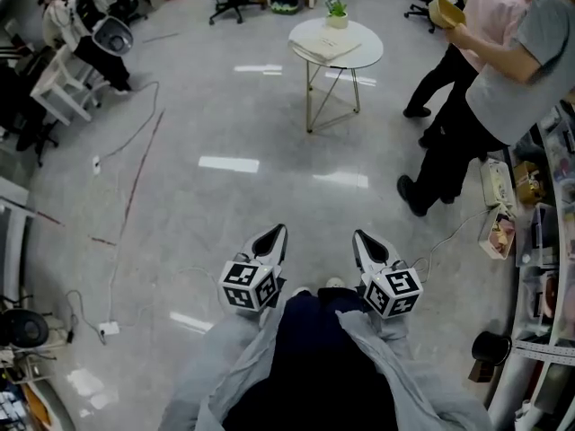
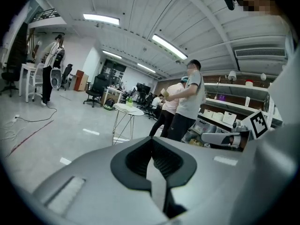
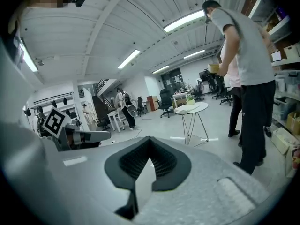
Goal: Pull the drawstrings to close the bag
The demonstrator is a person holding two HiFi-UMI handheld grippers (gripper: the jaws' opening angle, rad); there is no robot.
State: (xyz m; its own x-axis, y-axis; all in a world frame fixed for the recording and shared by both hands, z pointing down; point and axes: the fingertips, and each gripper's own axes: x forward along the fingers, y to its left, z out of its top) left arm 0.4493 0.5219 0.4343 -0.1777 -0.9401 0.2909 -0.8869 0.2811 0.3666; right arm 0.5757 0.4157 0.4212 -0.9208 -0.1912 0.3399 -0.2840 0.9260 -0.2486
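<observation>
Both tongs are clenched on nothing: the left tongs (image 1: 275,233) and right tongs (image 1: 360,237) sit side by side ahead of my body, noses tipped a little down over bare floor (image 1: 225,124). In each gripper view the ribbed pads meet with no cord or cloth between them. I read this as a neutral carrying pose, since nothing is within reach.

What I take to be the bag (image 1: 322,48) is a pale, flat-folded thing on the round white surface (image 1: 367,54), beside a small potted plant (image 1: 336,11) and well apart from me. Its longer side seems to run across my view. Mouth and drawstrings are too small to make out, so I judge the task not yet begun.
</observation>
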